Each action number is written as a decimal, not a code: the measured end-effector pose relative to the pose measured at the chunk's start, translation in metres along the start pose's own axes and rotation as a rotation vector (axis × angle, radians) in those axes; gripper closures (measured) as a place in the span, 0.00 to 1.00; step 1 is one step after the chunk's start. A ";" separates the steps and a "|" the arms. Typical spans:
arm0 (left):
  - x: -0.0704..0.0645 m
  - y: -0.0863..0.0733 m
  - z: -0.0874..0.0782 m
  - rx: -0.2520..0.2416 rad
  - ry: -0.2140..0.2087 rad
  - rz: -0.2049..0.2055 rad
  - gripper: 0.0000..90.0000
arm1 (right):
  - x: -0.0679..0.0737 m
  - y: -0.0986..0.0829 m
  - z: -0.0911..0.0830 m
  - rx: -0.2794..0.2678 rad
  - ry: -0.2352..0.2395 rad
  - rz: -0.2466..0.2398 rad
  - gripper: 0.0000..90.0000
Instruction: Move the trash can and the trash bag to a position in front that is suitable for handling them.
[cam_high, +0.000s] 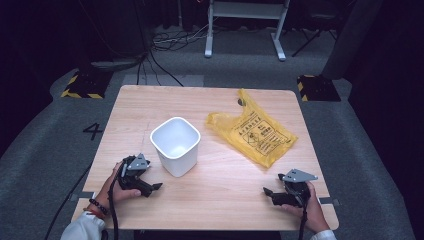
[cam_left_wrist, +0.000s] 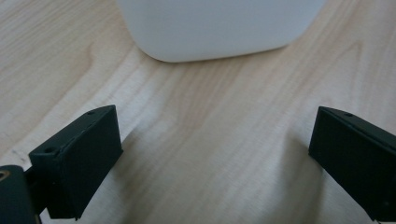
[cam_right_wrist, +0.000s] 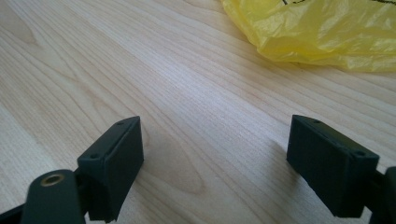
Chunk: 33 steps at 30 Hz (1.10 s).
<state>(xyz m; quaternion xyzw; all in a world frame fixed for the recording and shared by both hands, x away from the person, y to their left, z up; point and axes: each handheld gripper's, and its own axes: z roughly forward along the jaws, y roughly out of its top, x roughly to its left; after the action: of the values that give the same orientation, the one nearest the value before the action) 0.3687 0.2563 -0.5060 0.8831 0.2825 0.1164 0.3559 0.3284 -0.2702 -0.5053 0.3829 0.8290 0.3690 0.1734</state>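
White bin (cam_high: 175, 145); yellow bag (cam_high: 252, 131) with black print; pale wood-grain table (cam_high: 225, 190); black jaws on both grippers

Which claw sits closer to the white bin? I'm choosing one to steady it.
The left claw: it rests open on the table just beside the white bin, whereas the right claw lies farther off, nearer the yellow bag.

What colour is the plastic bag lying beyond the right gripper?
Yellow, with dark print on top. The plastic bag shows best in the high view.
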 end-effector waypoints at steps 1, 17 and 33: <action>0.002 0.002 0.001 0.005 -0.006 0.003 0.02 | 0.000 0.000 0.000 0.000 0.001 -0.001 0.21; 0.010 0.025 0.023 0.001 -0.095 0.097 0.04 | 0.001 0.000 -0.001 -0.002 0.019 -0.013 0.24; 0.003 0.036 0.033 0.000 -0.107 0.106 0.04 | 0.065 0.102 0.043 -0.126 0.184 -0.244 0.30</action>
<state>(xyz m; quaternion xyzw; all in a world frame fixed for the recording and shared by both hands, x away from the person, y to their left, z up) 0.3996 0.2182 -0.5052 0.9019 0.2160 0.0879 0.3636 0.3623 -0.1556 -0.4582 0.2323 0.8569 0.4299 0.1639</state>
